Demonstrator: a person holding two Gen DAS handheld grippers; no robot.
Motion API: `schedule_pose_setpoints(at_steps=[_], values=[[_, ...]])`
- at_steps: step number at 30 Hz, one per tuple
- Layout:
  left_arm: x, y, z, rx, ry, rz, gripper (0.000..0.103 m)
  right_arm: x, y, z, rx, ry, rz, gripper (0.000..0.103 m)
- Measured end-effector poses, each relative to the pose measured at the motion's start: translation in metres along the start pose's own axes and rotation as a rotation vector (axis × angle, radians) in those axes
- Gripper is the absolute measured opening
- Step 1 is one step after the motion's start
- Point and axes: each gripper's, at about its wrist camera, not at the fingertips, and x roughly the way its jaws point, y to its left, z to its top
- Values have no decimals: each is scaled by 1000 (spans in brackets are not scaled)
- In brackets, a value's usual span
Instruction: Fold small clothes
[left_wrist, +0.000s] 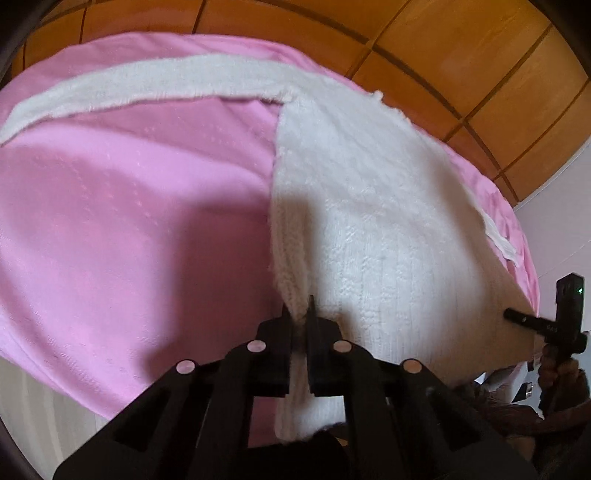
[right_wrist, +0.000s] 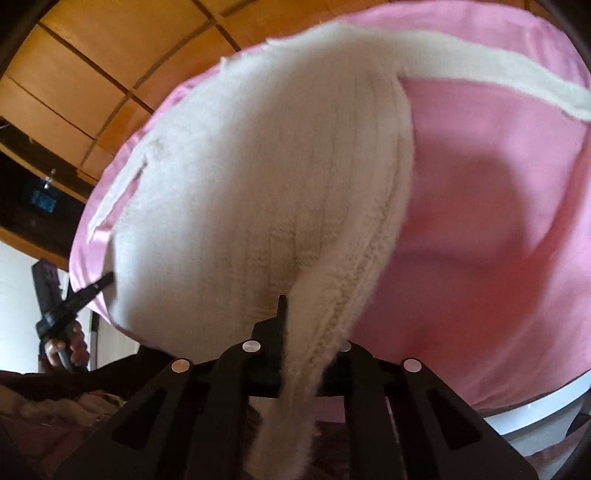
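White ribbed knit sweater (left_wrist: 369, 229), woolly, fuzzy at the edges, matt. Pink woven bedsheet (left_wrist: 129, 221), smooth with a faint sheen. Orange-brown wooden panelled wall (left_wrist: 461, 55), smooth, satin. Matt black plastic left gripper (left_wrist: 300, 314), with dull metal rivets.

One white knitted sweater (left_wrist: 369, 229) lies on one pink sheet (left_wrist: 129, 221). Two long sleeves are countable on the sweater: one stretches across the far side (left_wrist: 147, 92), the other shows only as a narrow strip at the opposite edge (left_wrist: 498, 236). Two black grippers are in view, the left gripper (left_wrist: 299, 314) and the right gripper (right_wrist: 291, 314). One bare hand (right_wrist: 70, 343) shows.
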Motion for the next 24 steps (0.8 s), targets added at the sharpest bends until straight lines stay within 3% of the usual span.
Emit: schedule_pose_setpoints(at_steps=[4,10,12,14,16,18,19,24], values=[[-22,2,0,27,-15,-3,4,-28,13,3,-69,-53,-23,6],[-6,4,-17,74,71,51,5,13,-18,-20,-36,94,-122,6],[-10,3,-15,70,59,57,7,14,-18,-23,-34,88,-115,6],[-20,5,-8,45,25,39,17,10,-18,-19,-27,88,-88,6],[-31,4,2,34,-22,36,32,0,-24,-17,-36,87,-64,13],[-41,0,15,28,-79,25,37,-14,-27,-11,-34,48,-53,44],[-44,-2,21,25,-99,21,37,-21,-29,-8,-23,22,-56,49],[-17,-36,54,95,-132,11,47,-50,-57,19,113,-163,-55,50]])
